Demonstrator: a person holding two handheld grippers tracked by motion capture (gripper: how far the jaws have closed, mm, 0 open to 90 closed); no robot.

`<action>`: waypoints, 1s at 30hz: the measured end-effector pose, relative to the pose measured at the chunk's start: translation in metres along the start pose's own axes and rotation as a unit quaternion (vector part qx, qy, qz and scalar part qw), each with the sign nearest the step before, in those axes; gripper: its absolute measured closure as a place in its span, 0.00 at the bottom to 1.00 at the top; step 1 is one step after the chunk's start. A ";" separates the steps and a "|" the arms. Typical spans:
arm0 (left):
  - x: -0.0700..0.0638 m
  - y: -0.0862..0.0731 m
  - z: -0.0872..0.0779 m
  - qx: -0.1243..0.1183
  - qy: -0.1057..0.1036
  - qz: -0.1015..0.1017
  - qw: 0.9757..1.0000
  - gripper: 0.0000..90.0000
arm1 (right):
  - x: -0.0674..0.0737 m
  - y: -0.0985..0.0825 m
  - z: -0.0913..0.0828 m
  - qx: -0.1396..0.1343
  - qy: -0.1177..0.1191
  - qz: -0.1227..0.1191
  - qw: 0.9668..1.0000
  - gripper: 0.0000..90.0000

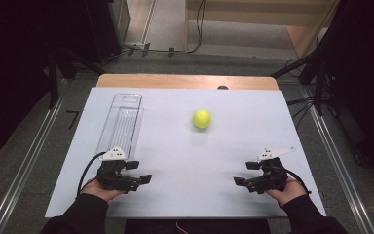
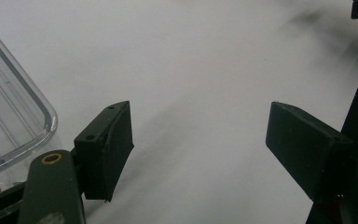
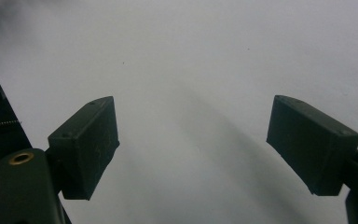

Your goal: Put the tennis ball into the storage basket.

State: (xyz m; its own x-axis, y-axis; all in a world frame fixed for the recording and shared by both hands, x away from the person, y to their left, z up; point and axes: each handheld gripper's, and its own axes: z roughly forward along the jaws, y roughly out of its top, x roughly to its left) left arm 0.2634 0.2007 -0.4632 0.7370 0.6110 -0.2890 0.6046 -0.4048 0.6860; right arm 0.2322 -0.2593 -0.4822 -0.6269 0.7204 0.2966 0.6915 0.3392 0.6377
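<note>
Nearest the person, both forearms come in over the front edge of the counter [image 1: 175,161], which is covered by a plain white sheet. The left tongs [image 1: 143,171] rest low on the sheet at the front left, pointing inward toward the middle; in the left gripper view [image 2: 198,140] the jaws stand apart with bare white surface between them, so they are released. The right tongs [image 1: 241,173] lie at the front right, mirrored and pointing inward too; the right gripper view [image 3: 193,140] shows their jaws spread with nothing between them, also released.

Just beyond the left tongs lies a clear plastic tray [image 1: 121,122]. Its long axis runs away from the person toward the far edge, leaning slightly right as it goes, with a handle-like tab at the far end. Its rounded near corner shows in the left gripper view [image 2: 9,116].

Farther back, near the centre and well apart from both tongs and the tray, sits a yellow-green ball [image 1: 201,118], which has no long axis.

Beyond the sheet a strip of bare wood edges the counter, then grey floor, cables and dark stands.
</note>
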 end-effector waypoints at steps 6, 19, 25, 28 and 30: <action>0.001 -0.001 -0.001 -0.001 0.000 -0.002 1.000 0.26 | 0.000 -0.001 0.001 0.004 -0.004 -0.003 1.000 0.16; 0.001 0.000 -0.001 -0.001 -0.001 -0.001 1.000 0.26 | 0.000 -0.002 0.001 0.009 -0.009 -0.003 1.000 0.16; -0.001 0.001 0.001 0.003 -0.005 0.001 1.000 0.26 | 0.002 -0.002 0.000 0.009 -0.006 -0.005 1.000 0.16; -0.003 0.003 0.002 0.009 0.002 0.007 1.000 0.26 | 0.001 -0.003 0.000 0.007 -0.005 -0.004 1.000 0.16; -0.004 0.004 0.002 0.007 0.002 0.005 1.000 0.26 | 0.001 -0.003 -0.001 0.007 -0.005 -0.005 1.000 0.16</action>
State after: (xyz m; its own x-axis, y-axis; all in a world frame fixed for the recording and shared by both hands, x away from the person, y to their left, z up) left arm 0.2637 0.1953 -0.4606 0.7417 0.6092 -0.2806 0.6018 -0.4197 0.6795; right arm 0.2294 -0.2602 -0.4836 -0.6304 0.7230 0.2827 0.6901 0.3552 0.6306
